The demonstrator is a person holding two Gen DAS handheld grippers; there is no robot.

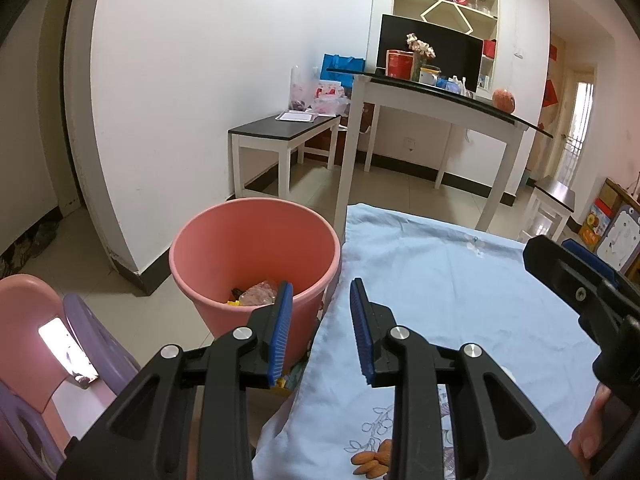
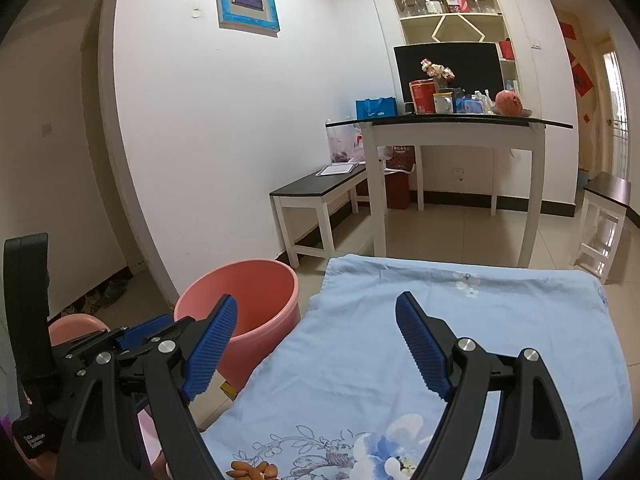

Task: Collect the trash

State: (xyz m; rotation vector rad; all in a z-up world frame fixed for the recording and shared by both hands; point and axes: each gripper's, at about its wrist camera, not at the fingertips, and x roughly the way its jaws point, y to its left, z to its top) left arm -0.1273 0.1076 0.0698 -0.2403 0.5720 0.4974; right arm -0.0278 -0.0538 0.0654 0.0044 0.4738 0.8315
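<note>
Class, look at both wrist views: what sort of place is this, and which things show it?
Most likely a lived-in home, perhaps a dining or living room: a white-legged dining table crowded with household items, a matching bench along the wall, and a pink trash bin beside a floral cloth.

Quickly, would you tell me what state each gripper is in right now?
Left gripper: open, holding nothing.
Right gripper: open wide, holding nothing.

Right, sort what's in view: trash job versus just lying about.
For the job:
pink plastic bin, wrappers already inside
brown almonds on the blue floral cloth
left gripper, right gripper, both open

Just lying about:
white dining table
dark-topped bench
</note>
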